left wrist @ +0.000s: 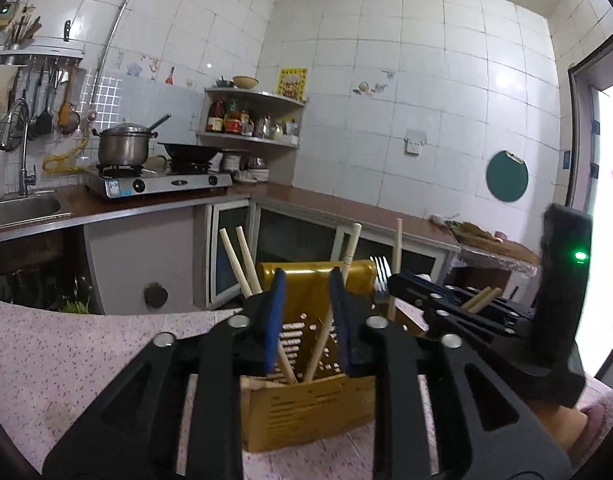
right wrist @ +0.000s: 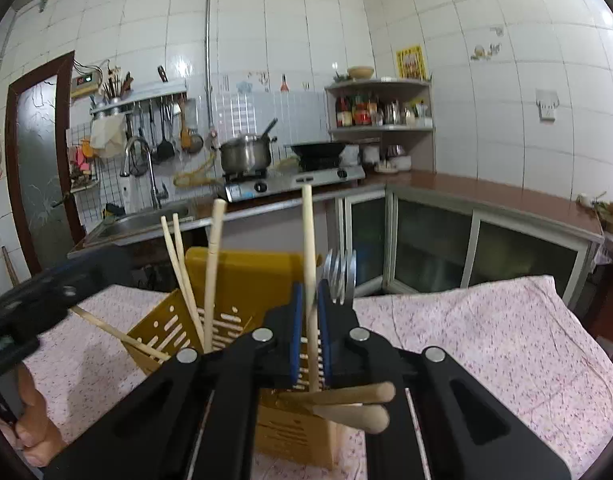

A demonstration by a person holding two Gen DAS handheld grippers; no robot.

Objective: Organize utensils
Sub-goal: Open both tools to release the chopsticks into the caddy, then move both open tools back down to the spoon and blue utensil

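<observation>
A yellow slotted utensil holder (left wrist: 306, 404) (right wrist: 226, 280) stands on the pink flowered tablecloth, with several wooden chopsticks and metal forks (right wrist: 340, 276) in it. My left gripper (left wrist: 308, 312) is open over the holder's front compartment, its blue pads on either side of two leaning chopsticks (left wrist: 320, 344) without touching them. My right gripper (right wrist: 309, 332) is shut on an upright wooden chopstick (right wrist: 309, 256) above the holder. Two thicker wooden handles (right wrist: 346, 404) poke out just below it. The right gripper also shows at the right of the left wrist view (left wrist: 466, 304).
The tablecloth-covered table (right wrist: 486, 340) spreads around the holder. Behind are a brown counter (right wrist: 486, 196) with a sink (left wrist: 18, 208), a gas stove (left wrist: 158, 182) with a pot and a wok, a corner shelf of bottles (left wrist: 250, 120), and hanging tools.
</observation>
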